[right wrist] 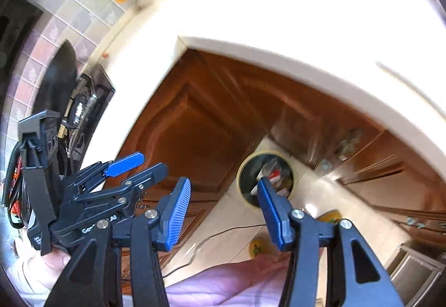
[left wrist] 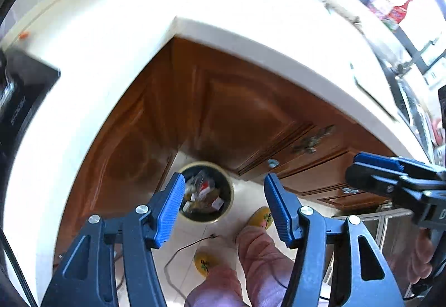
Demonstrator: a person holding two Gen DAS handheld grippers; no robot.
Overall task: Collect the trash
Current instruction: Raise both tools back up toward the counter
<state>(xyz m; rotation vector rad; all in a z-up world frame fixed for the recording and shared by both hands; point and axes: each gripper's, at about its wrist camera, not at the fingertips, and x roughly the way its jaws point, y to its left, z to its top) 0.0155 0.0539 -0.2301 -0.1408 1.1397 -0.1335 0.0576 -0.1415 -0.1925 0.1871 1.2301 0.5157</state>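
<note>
A round trash bin [left wrist: 206, 221] stands on the tiled floor in the corner of the brown cabinets, far below both grippers. Crumpled wrappers [left wrist: 205, 192] fill it. In the left wrist view my left gripper [left wrist: 225, 206] is open, its blue pads wide apart with nothing between them. My right gripper [left wrist: 352, 166] shows at the right edge. In the right wrist view my right gripper [right wrist: 225, 212] is open and holds nothing. The bin [right wrist: 239, 184] sits beyond its right finger, and my left gripper [right wrist: 153, 163] is at the left.
An L-shaped white countertop [left wrist: 251, 14] wraps around the brown cabinet doors [left wrist: 237, 111]. A black stove [left wrist: 22, 100] is at the left. Red packets [left wrist: 390, 5] lie by the window. Below are a person's legs in pink trousers [left wrist: 259, 256], yellow slippers [left wrist: 262, 216] and a thin cable [left wrist: 189, 245].
</note>
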